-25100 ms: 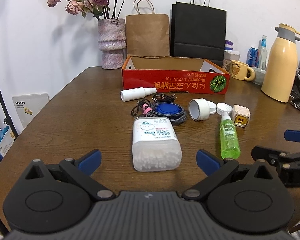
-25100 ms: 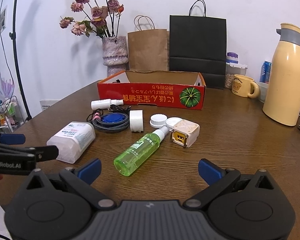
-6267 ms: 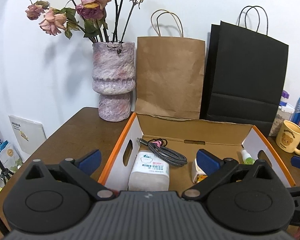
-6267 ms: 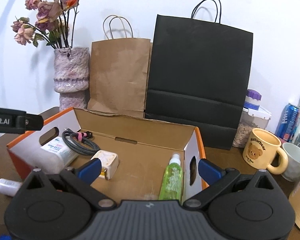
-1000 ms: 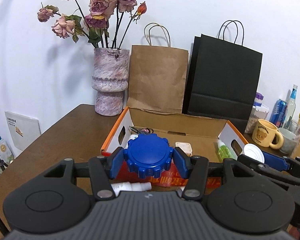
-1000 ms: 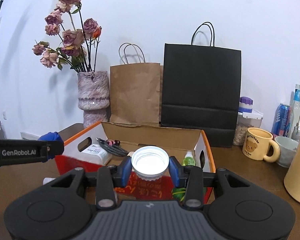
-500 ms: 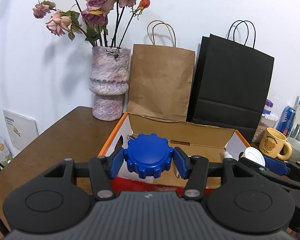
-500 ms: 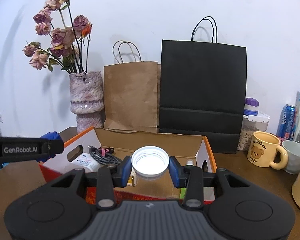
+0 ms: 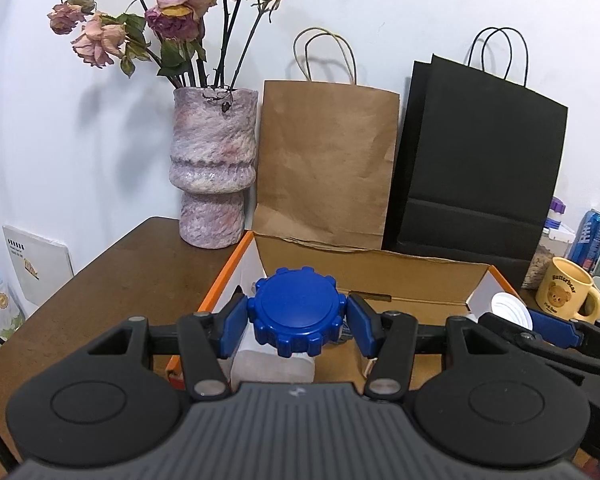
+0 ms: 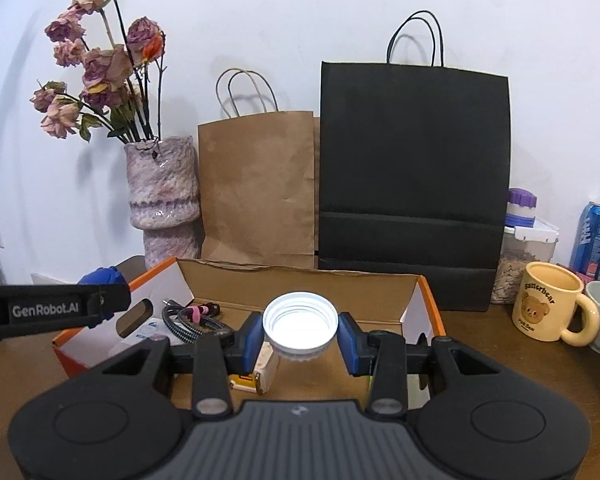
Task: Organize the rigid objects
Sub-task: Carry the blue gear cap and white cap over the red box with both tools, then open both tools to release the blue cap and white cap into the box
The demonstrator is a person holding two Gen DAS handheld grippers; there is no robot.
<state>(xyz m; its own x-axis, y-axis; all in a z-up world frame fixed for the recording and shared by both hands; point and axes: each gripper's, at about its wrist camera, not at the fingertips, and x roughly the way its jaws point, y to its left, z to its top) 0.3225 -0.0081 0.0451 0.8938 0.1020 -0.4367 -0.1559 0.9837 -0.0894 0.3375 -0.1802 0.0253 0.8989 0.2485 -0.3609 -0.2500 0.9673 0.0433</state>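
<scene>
Left claw clamps a blue cap, right claw a white lid, above the cardboard box

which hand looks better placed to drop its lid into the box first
Right, probably. The right gripper holds the white lid over bare floor of the cardboard box. The left gripper holds the blue lid above the white container.
</scene>
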